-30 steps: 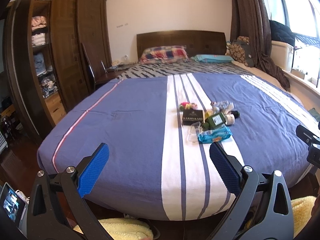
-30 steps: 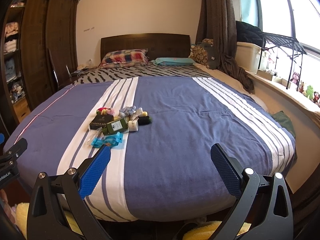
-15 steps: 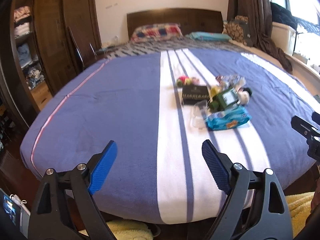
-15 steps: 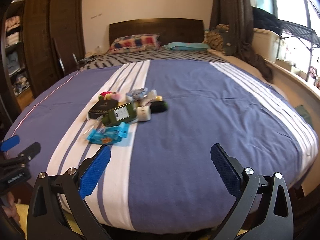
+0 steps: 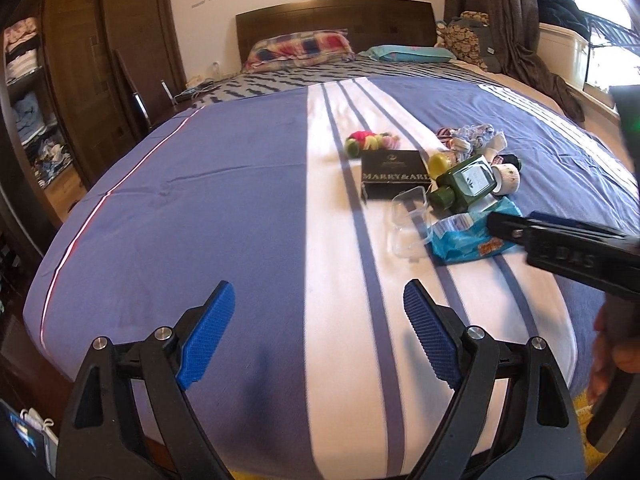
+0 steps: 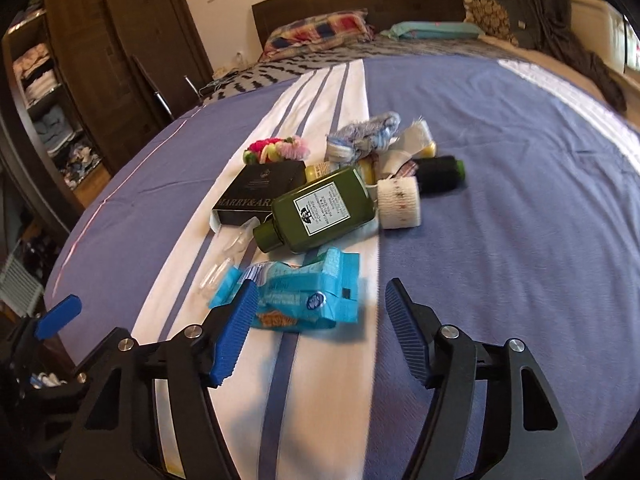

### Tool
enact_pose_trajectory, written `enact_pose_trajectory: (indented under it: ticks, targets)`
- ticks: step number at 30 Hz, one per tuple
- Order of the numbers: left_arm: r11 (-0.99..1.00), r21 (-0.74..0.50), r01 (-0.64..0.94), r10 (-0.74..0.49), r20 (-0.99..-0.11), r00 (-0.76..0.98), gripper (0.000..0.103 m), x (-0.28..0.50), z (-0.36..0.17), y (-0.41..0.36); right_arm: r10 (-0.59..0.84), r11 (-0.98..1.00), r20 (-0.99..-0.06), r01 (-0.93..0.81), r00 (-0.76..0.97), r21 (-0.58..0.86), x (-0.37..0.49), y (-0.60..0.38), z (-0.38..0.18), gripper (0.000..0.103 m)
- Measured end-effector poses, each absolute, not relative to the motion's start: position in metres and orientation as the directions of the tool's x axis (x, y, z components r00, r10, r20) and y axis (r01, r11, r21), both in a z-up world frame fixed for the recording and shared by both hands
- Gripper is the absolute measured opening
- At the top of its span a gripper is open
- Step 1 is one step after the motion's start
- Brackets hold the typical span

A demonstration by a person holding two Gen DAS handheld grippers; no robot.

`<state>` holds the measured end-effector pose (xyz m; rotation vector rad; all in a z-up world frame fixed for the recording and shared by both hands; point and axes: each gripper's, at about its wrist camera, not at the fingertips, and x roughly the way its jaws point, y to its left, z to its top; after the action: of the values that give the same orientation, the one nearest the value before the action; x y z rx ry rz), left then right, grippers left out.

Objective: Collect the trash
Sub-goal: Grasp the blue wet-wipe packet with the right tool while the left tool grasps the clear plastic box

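A small pile of items lies on the white stripe of the bed point(image 5: 224, 184). It holds a crumpled blue snack wrapper point(image 6: 304, 296), a green bottle point(image 6: 320, 208), a black box point(image 6: 260, 192), a clear plastic tray point(image 5: 406, 220), colourful hair ties point(image 5: 370, 140), a white roll point(image 6: 400, 204) and a black spool point(image 6: 438, 174). My right gripper point(image 6: 322, 284) is closing with the wrapper between its fingers. The left pad is at the wrapper's edge and the right pad stands clear of it. My left gripper point(image 5: 318, 285) hangs open over bare bedspread, short of the pile.
A dark wardrobe with open shelves point(image 5: 36, 92) and a chair point(image 5: 136, 92) stand left of the bed. Pillows point(image 5: 300, 46) and a headboard are at the far end, with a curtain point(image 5: 516, 20) and a white bin point(image 5: 568, 52) to the right.
Both grippers came forward and down towards the pile. The right one's jaws narrowed and now straddle the blue wrapper. The left one's jaws narrowed a little.
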<state>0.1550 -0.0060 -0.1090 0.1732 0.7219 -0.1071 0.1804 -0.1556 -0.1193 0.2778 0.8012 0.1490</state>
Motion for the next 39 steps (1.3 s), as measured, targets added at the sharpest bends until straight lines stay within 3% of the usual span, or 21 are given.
enact_pose_trajectory:
  ticks: [6, 9, 15, 21, 24, 31, 39]
  targets:
    - [0.971, 0.102, 0.218, -0.096, -0.667, 0.739, 0.082, 0.169, -0.111, -0.022, 0.281, 0.939, -0.681, -0.047, 0.677, 0.341, 0.187, -0.154, -0.124, 0.037]
    - [0.966, 0.065, 0.251, -0.143, -0.675, 0.724, 0.082, 0.179, -0.113, -0.030, 0.240, 0.957, -0.677, -0.052, 0.696, 0.286, 0.181, -0.154, -0.119, 0.033]
    - [0.958, 0.006, 0.285, -0.200, -0.701, 0.685, 0.079, 0.205, -0.125, -0.048, 0.144, 0.978, -0.652, -0.006, 0.744, 0.210, 0.170, -0.181, -0.106, 0.032]
    - [0.957, -0.007, 0.289, -0.197, -0.749, 0.633, 0.053, 0.237, -0.145, -0.064, 0.105, 0.983, -0.639, 0.019, 0.762, 0.185, 0.160, -0.198, -0.098, 0.032]
    - [0.957, -0.011, 0.290, -0.199, -0.750, 0.631, 0.032, 0.235, -0.144, -0.065, 0.094, 0.984, -0.636, 0.026, 0.766, 0.177, 0.154, -0.203, -0.097, 0.032]
    - [0.956, -0.007, 0.293, -0.199, -0.749, 0.632, 0.032, 0.201, -0.134, -0.059, 0.092, 0.985, -0.605, 0.018, 0.791, 0.172, 0.127, -0.199, -0.086, 0.032]
    - [0.951, 0.000, 0.309, -0.226, -0.681, 0.697, 0.032, 0.124, -0.093, -0.045, 0.064, 0.993, -0.575, 0.004, 0.816, 0.116, 0.072, -0.192, -0.063, 0.032]
